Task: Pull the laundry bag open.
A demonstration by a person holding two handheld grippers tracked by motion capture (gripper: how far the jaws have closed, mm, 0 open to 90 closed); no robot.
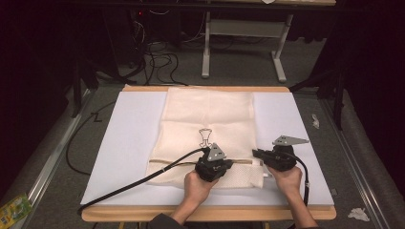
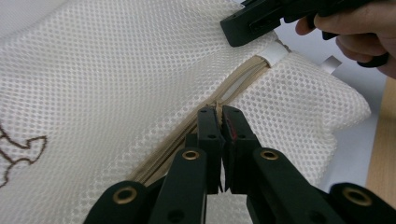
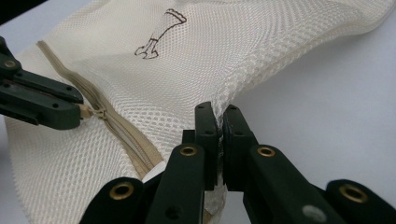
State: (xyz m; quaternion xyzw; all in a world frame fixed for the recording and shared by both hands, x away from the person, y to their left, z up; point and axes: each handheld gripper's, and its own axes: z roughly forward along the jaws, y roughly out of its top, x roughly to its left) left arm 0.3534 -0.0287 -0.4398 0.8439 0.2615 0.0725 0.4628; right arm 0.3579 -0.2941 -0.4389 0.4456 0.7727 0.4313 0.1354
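Mesh laundry bag (image 1: 207, 124), cream and full of tiny holes, lies flat in the middle of the white board (image 1: 124, 143), its long side running from the near edge to the far edge. A tan zipper (image 2: 233, 84) crosses it near the near edge. The left gripper (image 2: 219, 114) pinches the zipper pull. The right gripper (image 3: 218, 116) pinches the bag's right edge. A brown drawing (image 3: 161, 35) shows clearly in the right gripper view.
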